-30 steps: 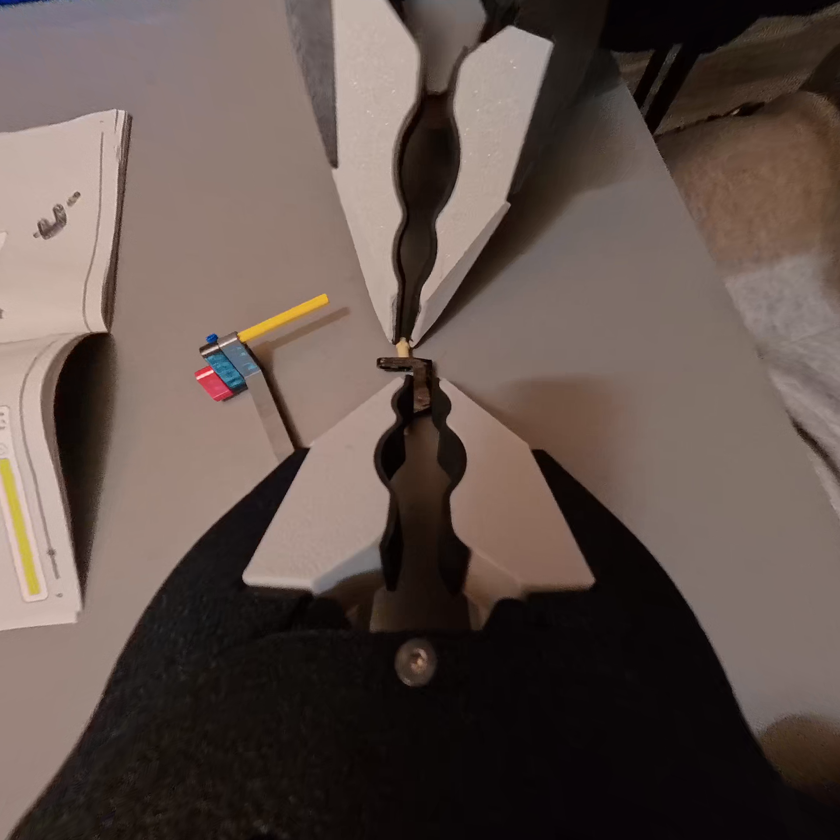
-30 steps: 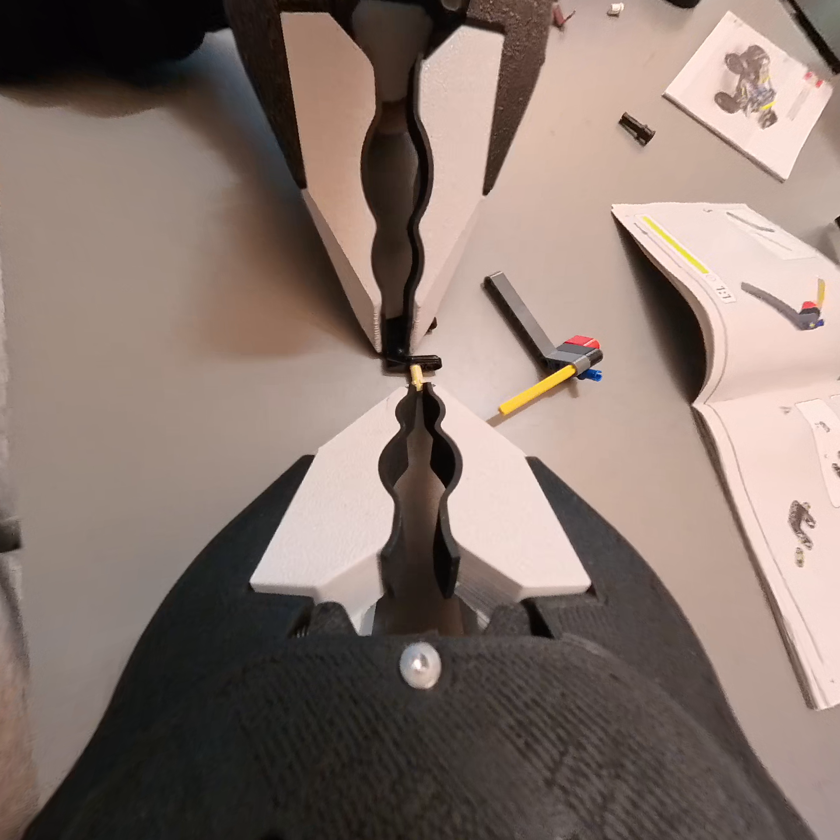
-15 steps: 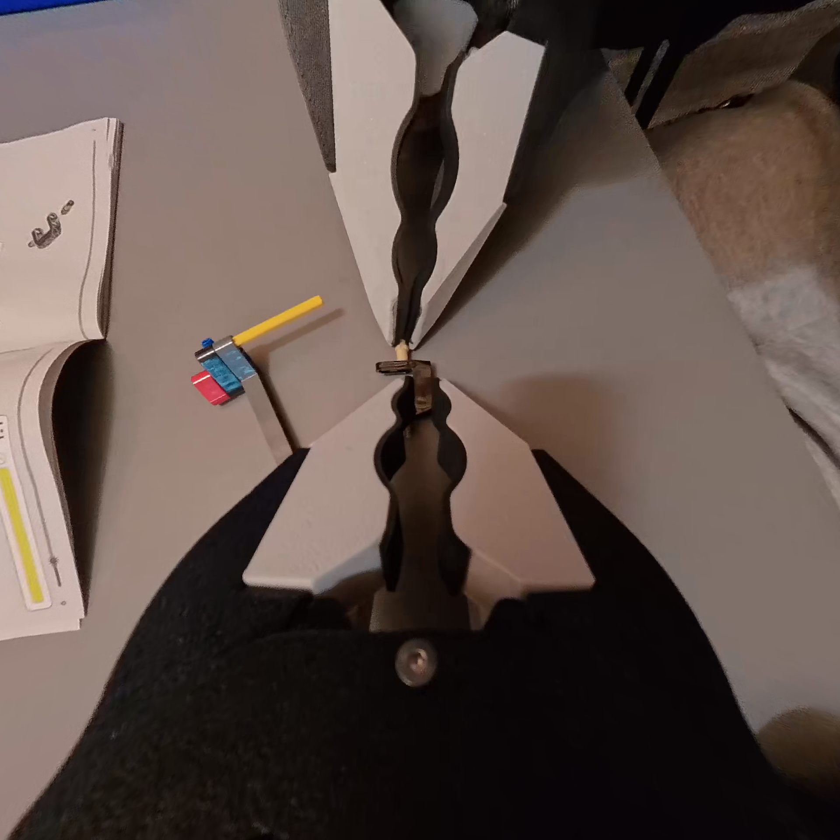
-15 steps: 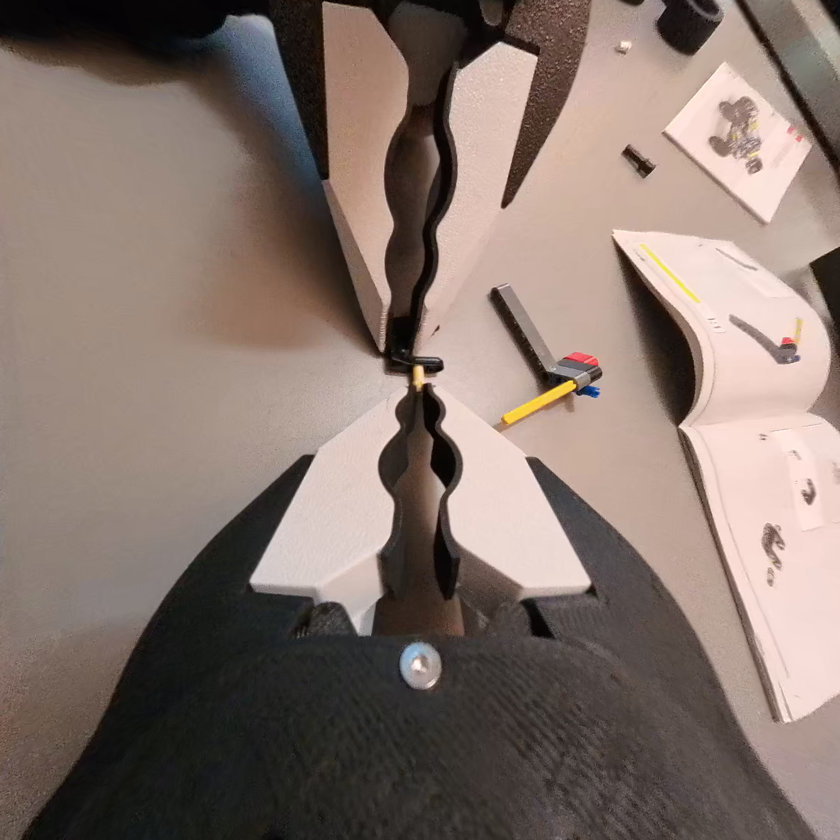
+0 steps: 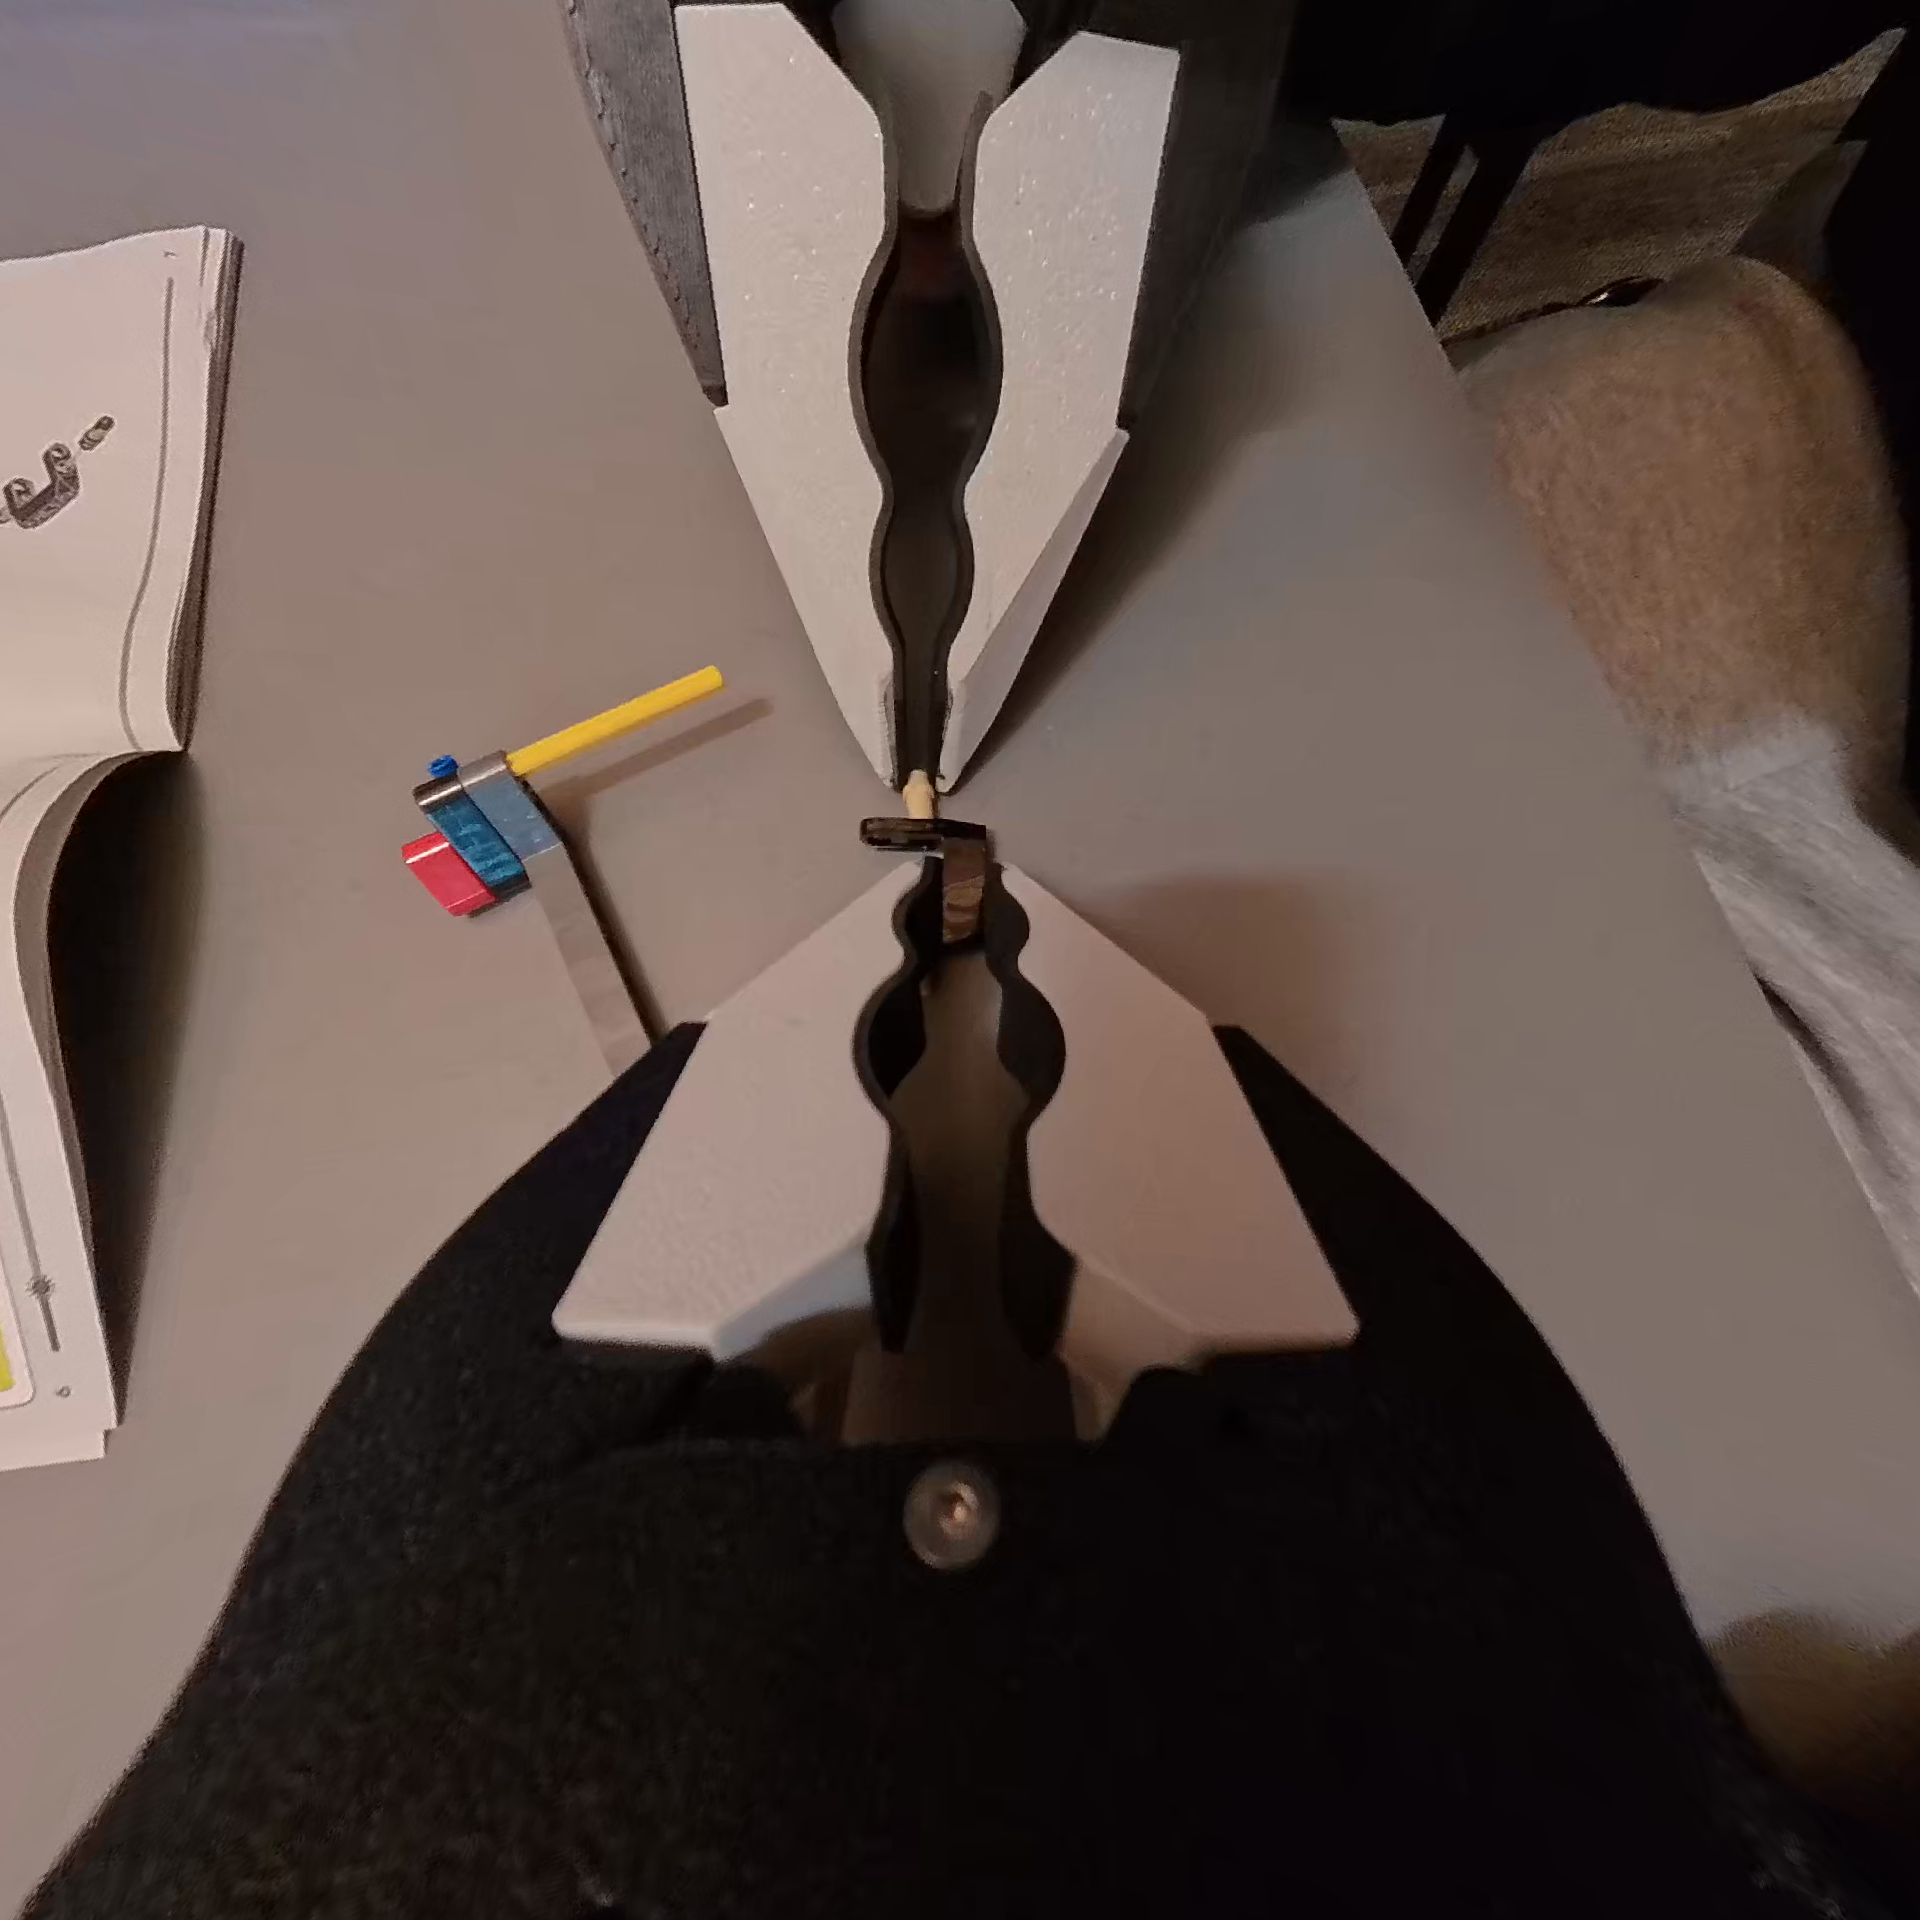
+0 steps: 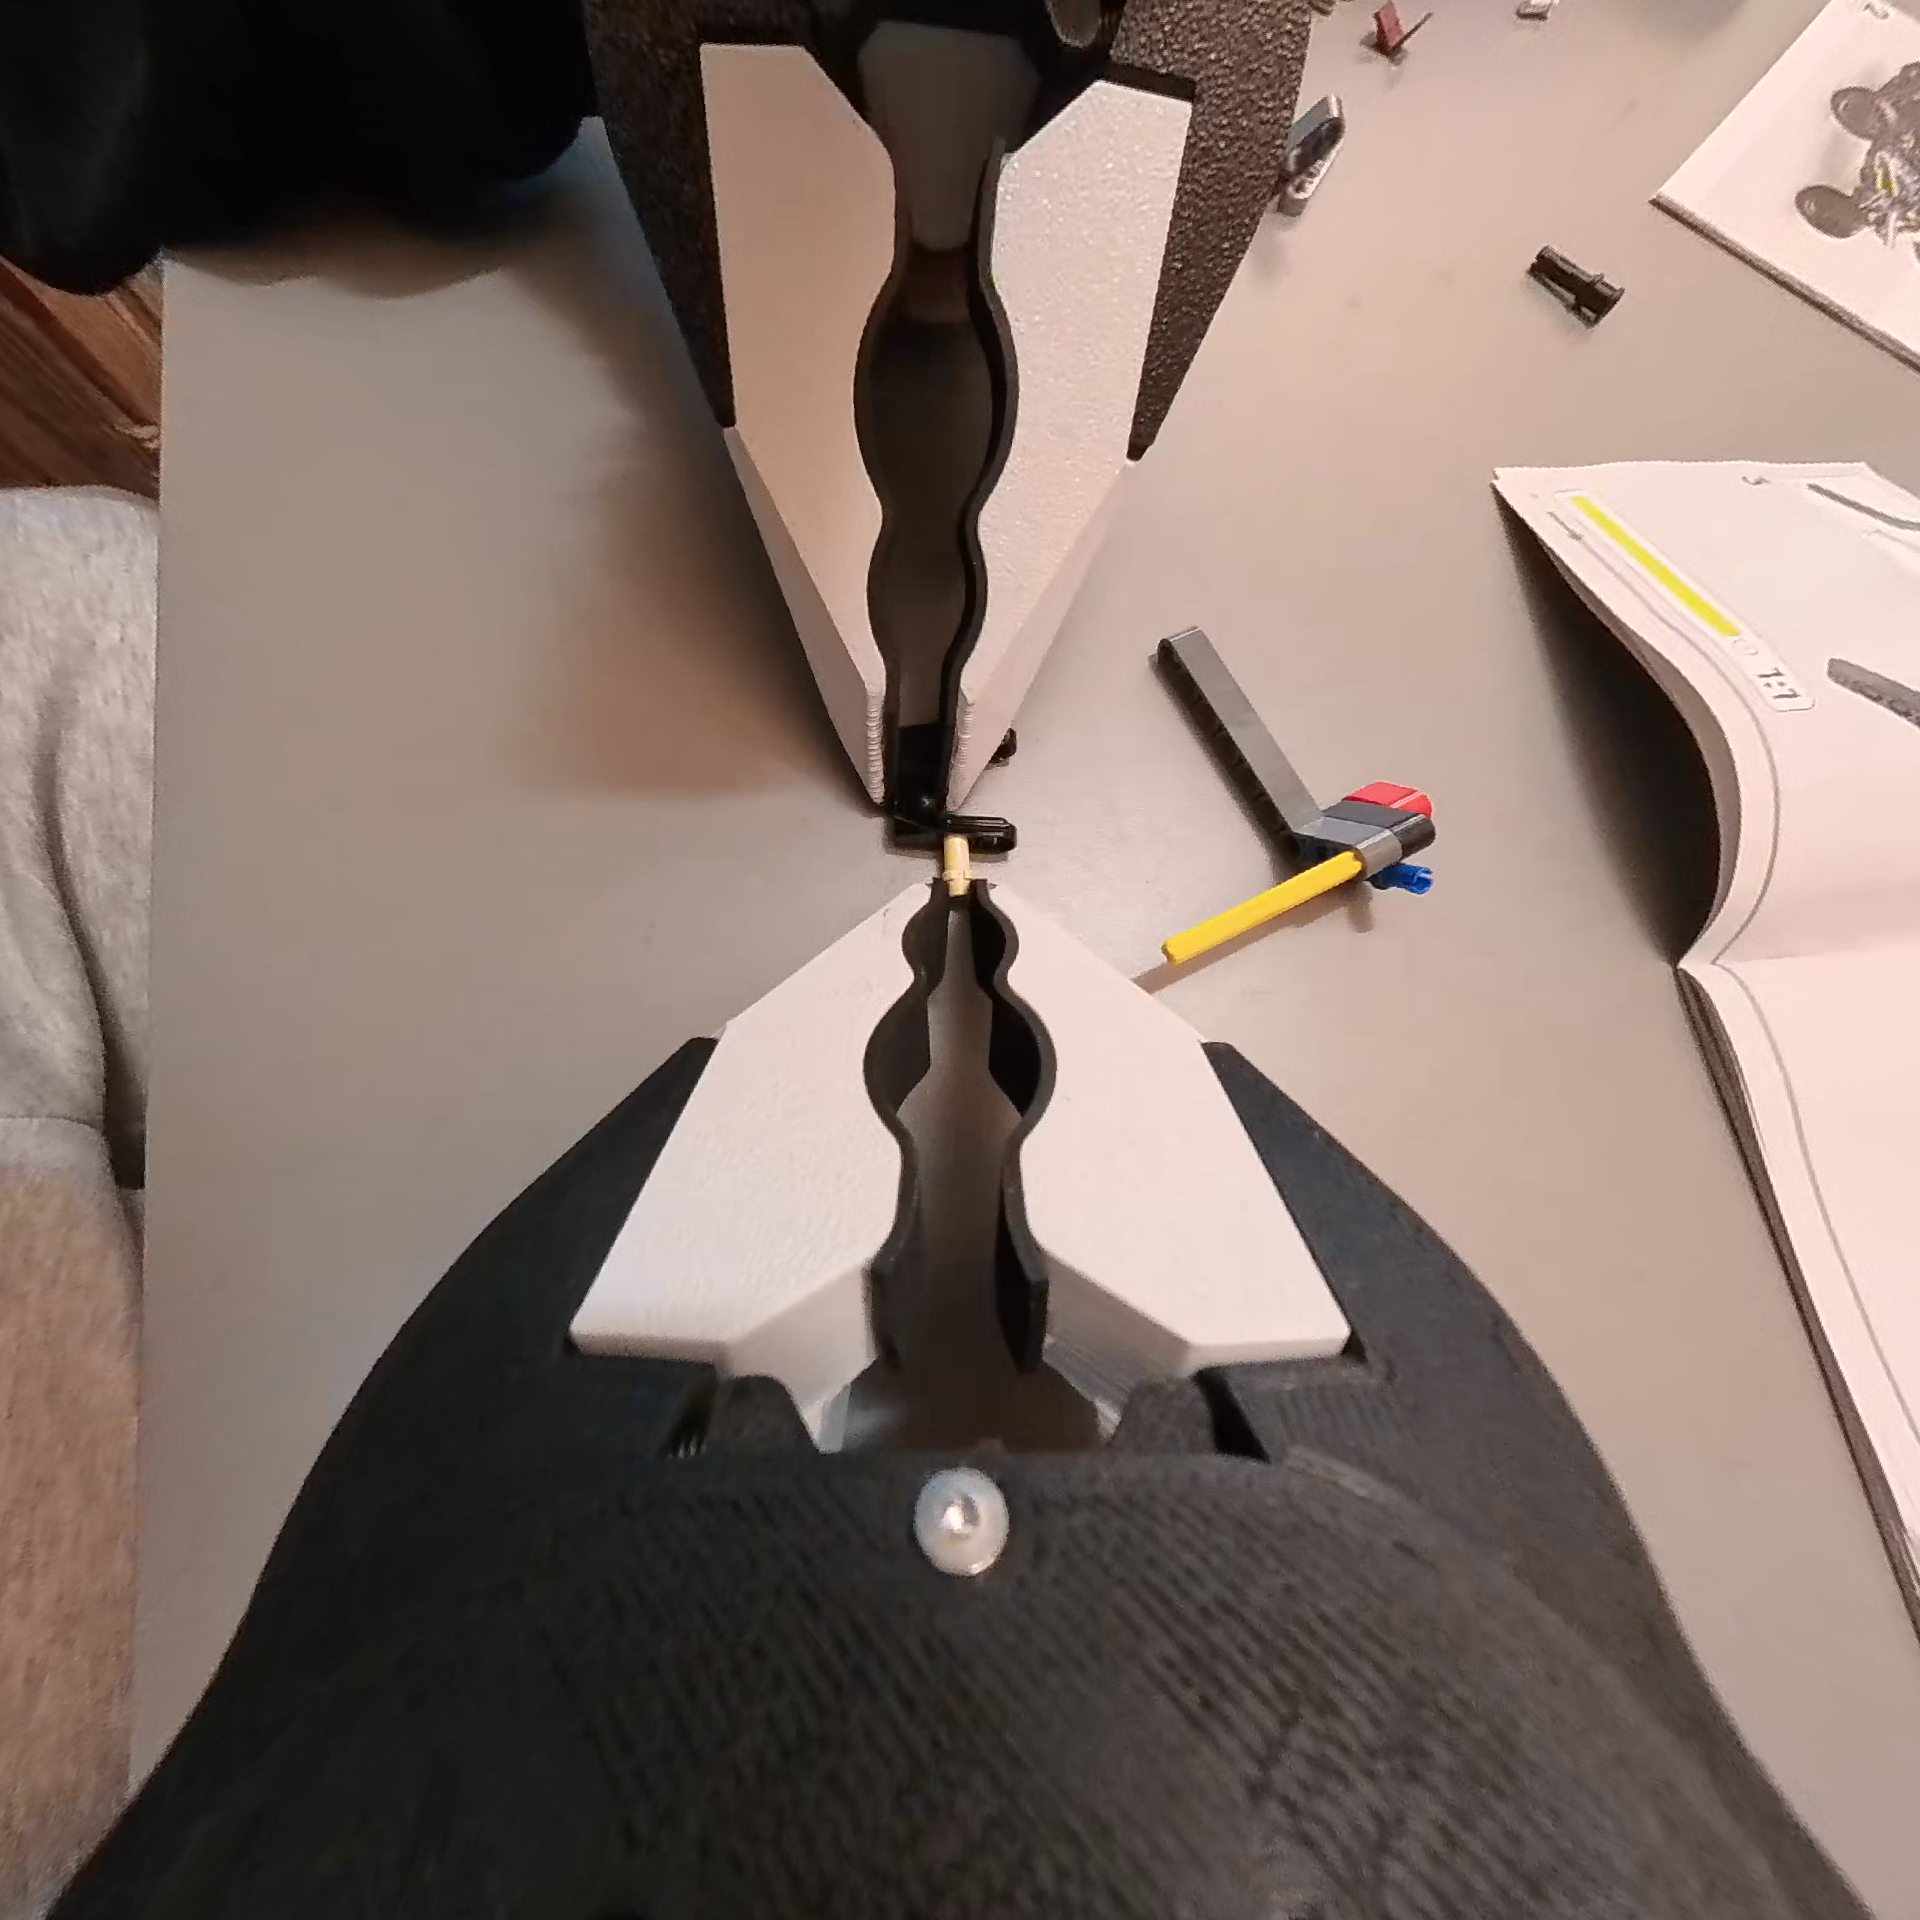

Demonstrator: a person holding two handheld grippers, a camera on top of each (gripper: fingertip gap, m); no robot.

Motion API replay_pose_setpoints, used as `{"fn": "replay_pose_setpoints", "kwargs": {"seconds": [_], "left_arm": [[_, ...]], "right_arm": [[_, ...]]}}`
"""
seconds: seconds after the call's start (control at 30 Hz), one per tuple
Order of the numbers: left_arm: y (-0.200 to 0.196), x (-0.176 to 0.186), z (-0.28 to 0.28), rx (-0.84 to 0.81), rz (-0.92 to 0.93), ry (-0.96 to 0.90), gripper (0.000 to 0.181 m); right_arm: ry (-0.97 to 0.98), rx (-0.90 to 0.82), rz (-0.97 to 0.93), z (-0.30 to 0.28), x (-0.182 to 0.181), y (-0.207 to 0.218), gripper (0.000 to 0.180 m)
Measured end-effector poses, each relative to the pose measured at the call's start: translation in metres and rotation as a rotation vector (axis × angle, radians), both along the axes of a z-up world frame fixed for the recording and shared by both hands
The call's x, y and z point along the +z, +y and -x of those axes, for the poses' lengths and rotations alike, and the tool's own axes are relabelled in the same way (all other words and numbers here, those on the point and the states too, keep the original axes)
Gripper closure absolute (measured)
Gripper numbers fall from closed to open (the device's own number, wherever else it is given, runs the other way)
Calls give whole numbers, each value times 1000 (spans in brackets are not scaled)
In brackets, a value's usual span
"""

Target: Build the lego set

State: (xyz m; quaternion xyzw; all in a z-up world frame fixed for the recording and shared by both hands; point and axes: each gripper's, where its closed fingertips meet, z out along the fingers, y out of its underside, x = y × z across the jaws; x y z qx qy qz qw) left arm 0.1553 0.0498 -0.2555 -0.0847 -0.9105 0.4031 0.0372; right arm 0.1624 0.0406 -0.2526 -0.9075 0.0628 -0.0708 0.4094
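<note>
My left gripper (image 5: 954,883) is shut on a small black L-shaped lego piece (image 5: 925,833), held tip to tip against my right gripper (image 5: 920,774). My right gripper (image 6: 956,891) is shut on a short tan pin (image 6: 954,862), whose free end touches the black piece (image 6: 951,826). The left gripper (image 6: 920,795) faces it from above in the right wrist view. Both hover just above the grey table (image 5: 1299,831). A small sub-assembly (image 5: 488,831) with a grey beam, red, blue and grey bricks and a yellow axle lies on the table; it also shows in the right wrist view (image 6: 1340,831).
An open instruction booklet (image 5: 73,727) lies beside the sub-assembly, also in the right wrist view (image 6: 1766,831). A second leaflet (image 6: 1818,187) and loose small parts (image 6: 1574,283) lie farther off. The table edge (image 5: 1558,582) borders a fuzzy beige fabric (image 5: 1714,571). Only a small space, under 4 cm, lies between the two pairs of fingers.
The two grippers have stayed tip to tip with pin and black piece together. The views have shifted slightly, the right wrist view tilting so more far table shows.
</note>
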Motion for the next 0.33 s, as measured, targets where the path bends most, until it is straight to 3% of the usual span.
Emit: {"fn": "replay_pose_setpoints", "kwargs": {"seconds": [0.33], "left_arm": [[0, 0, 0, -3, 0, 2, 175]], "right_arm": [[34, 15, -8, 2, 0, -1, 170]]}}
